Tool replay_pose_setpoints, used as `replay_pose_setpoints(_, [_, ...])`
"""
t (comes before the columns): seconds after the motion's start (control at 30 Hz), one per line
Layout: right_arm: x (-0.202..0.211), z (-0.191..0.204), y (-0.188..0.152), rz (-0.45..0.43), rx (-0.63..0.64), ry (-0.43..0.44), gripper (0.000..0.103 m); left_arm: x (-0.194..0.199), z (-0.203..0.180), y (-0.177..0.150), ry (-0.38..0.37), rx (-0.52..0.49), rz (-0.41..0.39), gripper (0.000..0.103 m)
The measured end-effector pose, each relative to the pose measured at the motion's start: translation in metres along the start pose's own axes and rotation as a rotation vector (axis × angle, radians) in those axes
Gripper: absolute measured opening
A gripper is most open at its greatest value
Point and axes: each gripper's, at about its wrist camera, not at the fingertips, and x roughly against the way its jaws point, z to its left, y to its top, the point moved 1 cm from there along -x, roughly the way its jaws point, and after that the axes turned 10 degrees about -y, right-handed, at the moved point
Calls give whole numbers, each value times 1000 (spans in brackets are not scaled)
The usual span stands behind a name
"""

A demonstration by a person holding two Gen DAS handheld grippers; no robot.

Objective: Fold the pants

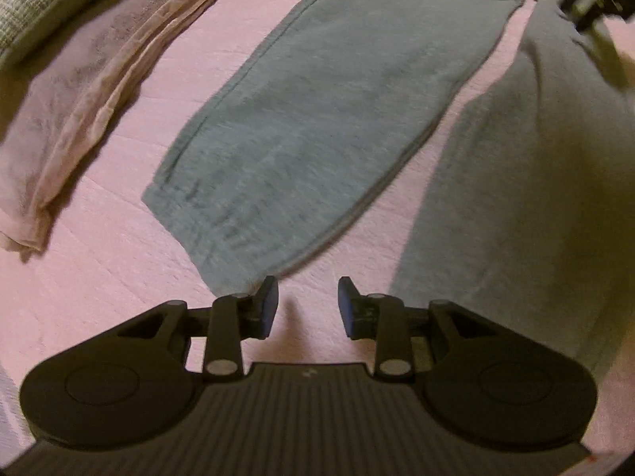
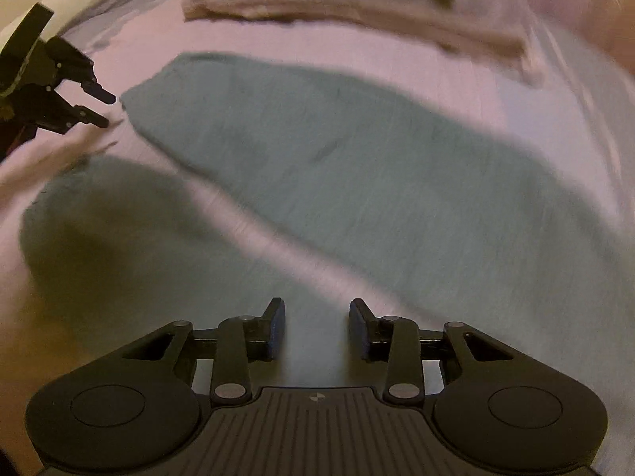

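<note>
on pink sheet (image 1: 99, 246) — fleecy (grey-green) pants (image 1: 317, 119), splayed

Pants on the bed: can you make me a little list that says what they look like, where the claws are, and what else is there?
pants: grey-green sweatpants, laid flat, the two legs spread apart
surface: pink bed cover
left claw: open, nothing in it, above the cover by a leg's cuff
right claw: open, nothing in it, over the pants
other cloth: folded pinkish fabric beside the pants
fold: not yet begun
</note>
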Motion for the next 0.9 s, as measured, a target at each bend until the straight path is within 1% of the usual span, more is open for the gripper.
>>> replay_pose_setpoints(0.07, [11,6,-21,31,-105,-40,37,7,-2,-8,-8,20,-20,28])
replay_pose_setpoints(0.13, [27,6,-40,37,-211,-71,41,20,-15,-14,-17,20,-44,28])
replay_pose_setpoints(0.17, [34,3,-49,40,-269,-89,43,26,-21,-15,-24,20,-56,29])
replay_pose_setpoints(0.23, [49,-8,-66,48,-385,-134,45,39,-39,-17,-66,16,-77,31])
replay_pose_setpoints(0.3, [64,-24,-87,47,-504,-179,47,50,-63,-17,-94,-13,-96,36])
replay_pose_setpoints(0.4, [83,-63,-116,43,-672,-259,48,64,-108,-12,-130,-63,-116,38])
replay_pose_setpoints(0.47, [93,-98,-135,25,-780,-303,48,67,-137,-8,-156,-89,-124,38])
replay_pose_setpoints(0.53, [101,-142,-154,0,-894,-335,48,64,-167,0,-163,-143,-125,38])
replay_pose_setpoints(0.6, [107,-185,-171,-39,-983,-362,48,55,-196,9,-155,-212,-122,39])
replay_pose_setpoints(0.67, [106,-227,-184,-77,-1047,-348,48,41,-219,17,-139,-257,-105,39])
replay_pose_setpoints(0.73, [100,-262,-189,-108,-1068,-338,48,26,-237,22,-109,-301,-76,40])
replay_pose_setpoints(0.8, [95,-290,-199,-117,-1092,-324,48,15,-253,22,-65,-343,-50,40])
replay_pose_setpoints(0.9, [84,-313,-205,-106,-1094,-313,48,1,-269,19,-9,-383,-8,40])
